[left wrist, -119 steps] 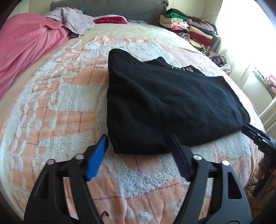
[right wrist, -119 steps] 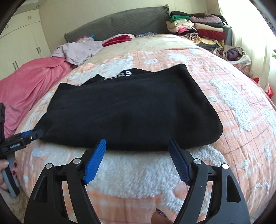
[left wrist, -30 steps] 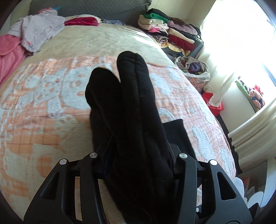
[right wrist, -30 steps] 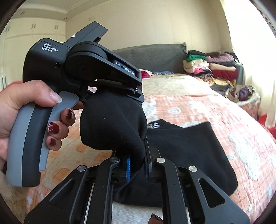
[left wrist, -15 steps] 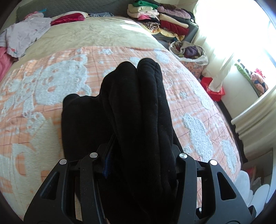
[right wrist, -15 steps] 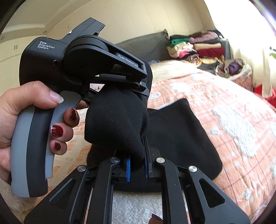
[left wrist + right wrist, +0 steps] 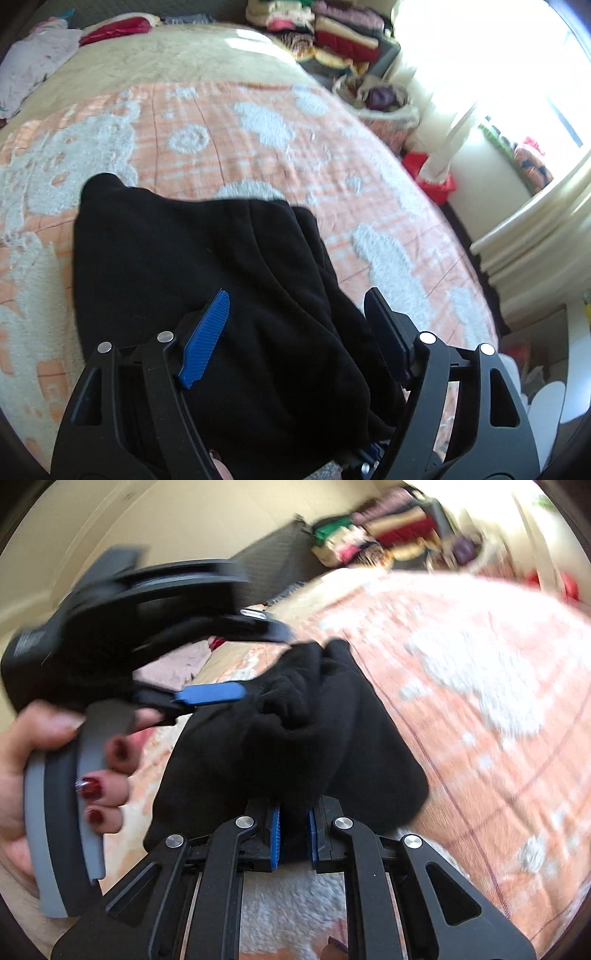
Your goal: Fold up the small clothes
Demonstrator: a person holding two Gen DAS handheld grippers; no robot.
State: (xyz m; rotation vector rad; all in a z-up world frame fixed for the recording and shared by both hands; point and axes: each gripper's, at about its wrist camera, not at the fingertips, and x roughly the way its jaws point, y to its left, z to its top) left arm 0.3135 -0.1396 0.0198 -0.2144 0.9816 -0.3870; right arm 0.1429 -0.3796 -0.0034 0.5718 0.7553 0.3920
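A black garment lies folded over on the orange and white blanket. In the left wrist view my left gripper straddles the top fold. Its jaws are opening and the blue pads stand clear of the cloth that bulges between them. The right wrist view shows my right gripper shut on a bunched edge of the black garment. Its jaws are just starting to part, and the pads still pinch the fold. A hand holds the left gripper over the far end of the cloth.
Folded clothes are stacked at the bed's far right corner, with a full basket below them. A lilac garment and a red one lie by the headboard. The bed's right edge drops toward a bright window.
The left jaws have spread and let go of the black bundle, which now rests on the layer below. Both hands have come down toward the bed, and the right gripper has rolled.
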